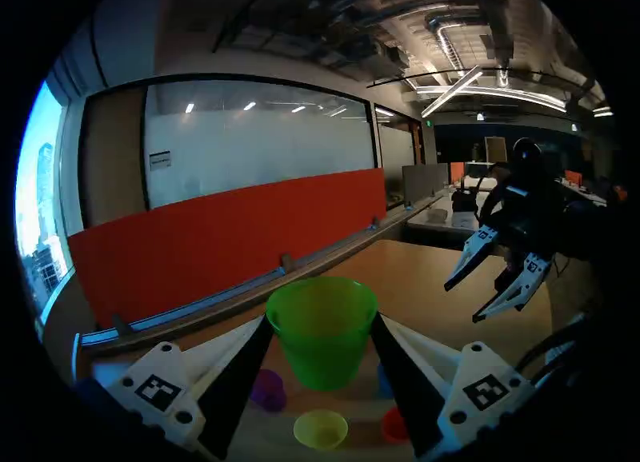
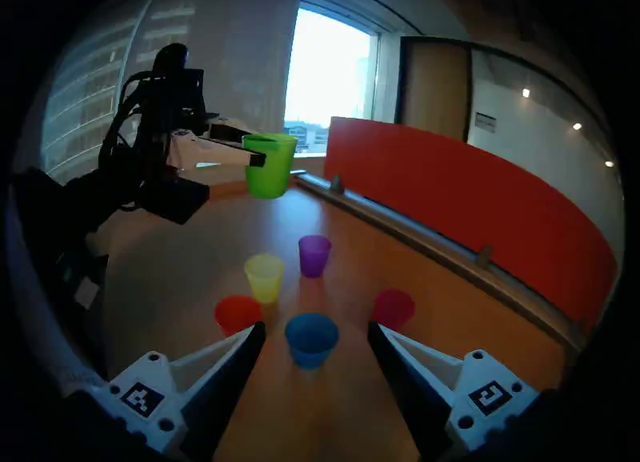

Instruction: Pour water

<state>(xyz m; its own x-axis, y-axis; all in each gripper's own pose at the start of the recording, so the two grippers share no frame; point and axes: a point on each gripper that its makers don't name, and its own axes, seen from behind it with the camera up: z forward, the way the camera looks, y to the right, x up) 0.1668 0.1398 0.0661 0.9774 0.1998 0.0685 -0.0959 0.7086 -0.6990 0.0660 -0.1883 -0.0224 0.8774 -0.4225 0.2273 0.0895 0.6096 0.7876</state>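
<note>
Pinching the green cup [image 1: 322, 358] mid-wall, left tongs [image 1: 322, 321] grip it — probably light, bendy plastic; right tongs [image 2: 314, 328] gape empty near it.

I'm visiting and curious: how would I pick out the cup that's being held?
Find the wooden table beside the red panel. Near its five small cups, the left gripper grips a green cup. It is the biggest, and the only one off the table.
</note>
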